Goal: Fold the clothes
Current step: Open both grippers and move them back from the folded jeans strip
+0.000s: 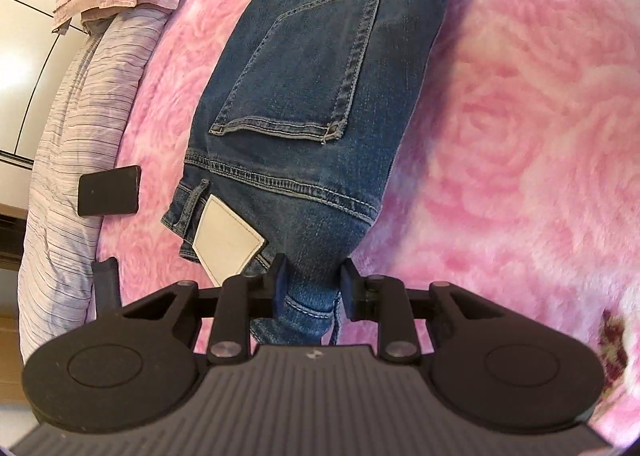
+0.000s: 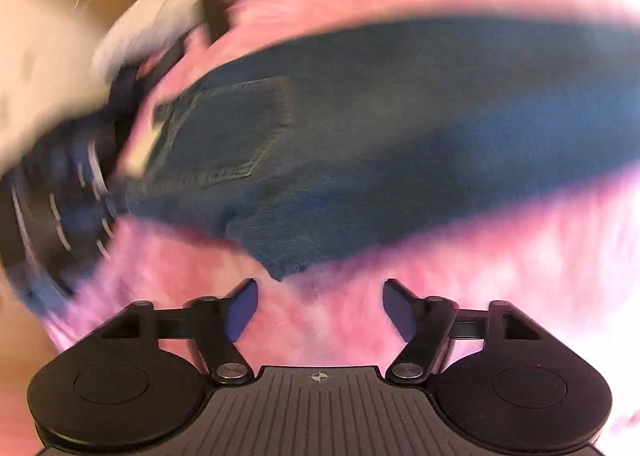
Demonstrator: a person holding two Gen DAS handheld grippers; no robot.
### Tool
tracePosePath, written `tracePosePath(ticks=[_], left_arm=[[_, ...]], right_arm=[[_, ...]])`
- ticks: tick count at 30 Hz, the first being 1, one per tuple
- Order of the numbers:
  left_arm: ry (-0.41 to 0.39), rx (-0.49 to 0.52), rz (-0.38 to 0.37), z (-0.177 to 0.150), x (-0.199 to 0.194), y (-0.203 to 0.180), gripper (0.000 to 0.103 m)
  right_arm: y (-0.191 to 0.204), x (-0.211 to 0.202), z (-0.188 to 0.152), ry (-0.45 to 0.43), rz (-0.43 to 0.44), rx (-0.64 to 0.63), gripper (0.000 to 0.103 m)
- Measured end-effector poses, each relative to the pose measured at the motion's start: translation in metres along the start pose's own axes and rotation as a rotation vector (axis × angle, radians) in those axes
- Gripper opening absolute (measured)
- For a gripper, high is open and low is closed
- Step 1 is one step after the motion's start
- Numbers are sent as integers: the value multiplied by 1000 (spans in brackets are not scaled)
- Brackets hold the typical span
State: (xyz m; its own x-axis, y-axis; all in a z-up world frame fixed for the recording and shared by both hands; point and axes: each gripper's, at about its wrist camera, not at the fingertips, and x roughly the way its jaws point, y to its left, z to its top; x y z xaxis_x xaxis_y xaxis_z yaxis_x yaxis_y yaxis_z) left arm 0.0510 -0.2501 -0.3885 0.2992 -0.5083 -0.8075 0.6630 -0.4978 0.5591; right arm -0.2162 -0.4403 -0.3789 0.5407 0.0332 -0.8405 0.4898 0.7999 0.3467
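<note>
The left hand-held gripper (image 1: 312, 288) pinches the jeans (image 1: 304, 95) at the waist; the right hand-held gripper (image 2: 320, 308) gapes wide, holding nothing. Denim looks heavy and limp; thick seams should grip best.

Both wrist views close above the pink blanket (image 1: 500, 135), sharing the jeans (image 1: 304, 67); right view motion-blurred.

Blurred jeans (image 2: 360, 127), open right claw (image 2: 320, 310)
</note>
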Motion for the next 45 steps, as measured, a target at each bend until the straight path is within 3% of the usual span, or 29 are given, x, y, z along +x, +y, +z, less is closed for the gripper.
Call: tracePosePath(ticks=[2,5,9,10,12,15,17,21,25,27,28,29,31,34,36,39,45], left_arm=[[5,-1,-2,0,1,-1,24],[11,-5,-7,0,4,-2,24],[13,-6,-10,0,5,-2,23],[14,-3,-12,0,6,-3,23],[16,10,-21,0,7,-4,23],[19,14,-32,-1,9,-4,23],[23,19,-35,0,8,-4,23],[30,35,-37,2,3,-2,24],[63,13,-56,4,-7,2,23],[85,-23,-64,1,-17,4,23],[96,-47,-67,1,-23,6,23],[107,-72,-70,1,-28,8,23],[122,-140,-75,4,-41,15,24],[131,-274,-80,20,-60,29,24],[123,-384,-80,36,-72,41,35],[84,-514,-98,65,-87,56,42],[-19,-616,-164,125,-106,73,55]], right_arm=[[42,4,-4,-41,-139,-297,70],[91,20,-22,-105,-271,-637,70],[100,60,-47,-67,-402,-879,70],[95,66,-51,-60,-422,-896,56],[83,64,-57,-75,-419,-891,14],[66,46,-59,-81,-386,-863,9],[59,38,-61,-43,-387,-839,0],[49,14,-57,-10,-365,-742,0],[27,-17,-57,32,-378,-532,0],[15,-32,-58,54,-387,-420,5],[8,-40,-58,65,-391,-363,24],[2,-48,-58,76,-394,-307,51],[-10,-63,-58,97,-401,-194,64],[-30,-92,-56,107,-404,12,64],[-43,-115,-52,85,-400,158,64],[-55,-149,-44,30,-403,314,64],[-68,-205,-30,-64,-429,488,64]])
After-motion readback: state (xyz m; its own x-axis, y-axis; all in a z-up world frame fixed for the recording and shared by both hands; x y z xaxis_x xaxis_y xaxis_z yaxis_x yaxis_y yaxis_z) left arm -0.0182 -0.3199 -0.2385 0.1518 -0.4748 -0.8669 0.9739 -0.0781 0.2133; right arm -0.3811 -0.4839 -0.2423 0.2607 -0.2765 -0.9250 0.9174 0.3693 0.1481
